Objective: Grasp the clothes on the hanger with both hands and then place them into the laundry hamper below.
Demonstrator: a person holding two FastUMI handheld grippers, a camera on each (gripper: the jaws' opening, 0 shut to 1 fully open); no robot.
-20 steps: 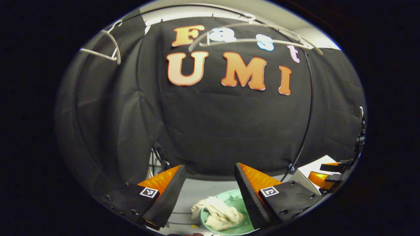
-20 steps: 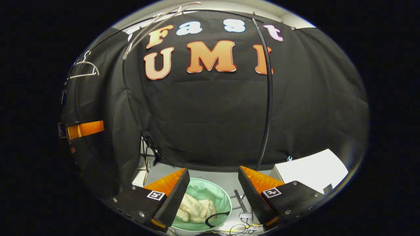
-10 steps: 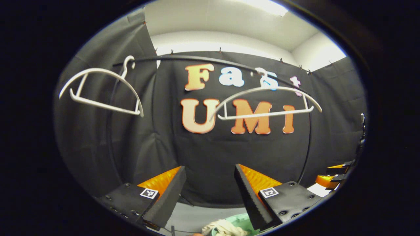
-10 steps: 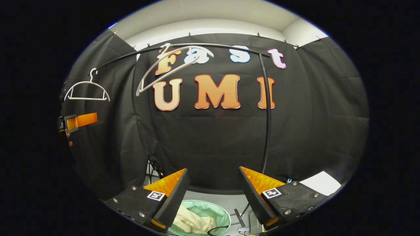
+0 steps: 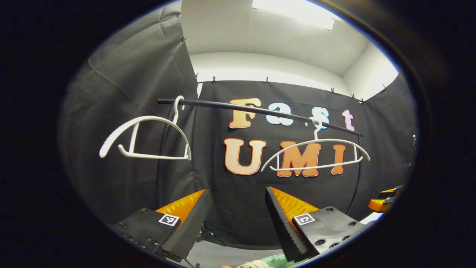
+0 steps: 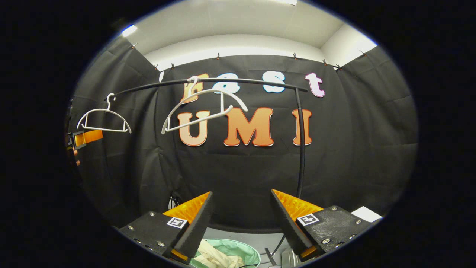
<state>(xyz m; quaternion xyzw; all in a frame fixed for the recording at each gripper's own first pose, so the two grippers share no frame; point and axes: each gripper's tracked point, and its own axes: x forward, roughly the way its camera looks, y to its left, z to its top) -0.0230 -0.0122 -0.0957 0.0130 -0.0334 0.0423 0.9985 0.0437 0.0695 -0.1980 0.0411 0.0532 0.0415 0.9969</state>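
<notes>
Left gripper view: the left claw [image 5: 236, 219] is standing wide, holding nothing, pointing at the black cloth wall. Above it a black metal rail [image 5: 260, 110] is carrying two bare white plastic hangers, one at the left end [image 5: 147, 137] and one toward the right [image 5: 316, 152]. At the bottom edge a sliver of the mint-green round laundry hamper [image 5: 284, 260] is showing, with a bit of the cream-coloured crumpled clothes [image 5: 253, 264] just beside it. The right claw [image 5: 383, 199] is peeking in at the far right edge; its opening cannot be told here.

Right gripper view: the right claw [image 6: 241, 223] is also standing wide, gripping nothing. The mint-green hamper [image 6: 245, 251] is sitting low between its fingers, with the cream clothes [image 6: 214, 257] lying inside it. The black rail [image 6: 238, 81] is arching overhead and bending down at the right; one white hanger [image 6: 202, 111] is hanging tilted near the middle, another [image 6: 104, 121] further left. The left claw [image 6: 83, 138] is showing at the left edge, with fingertips of a hand [image 6: 75, 153] just below it. A white flat object [image 6: 366, 214] is lying at lower right.
</notes>
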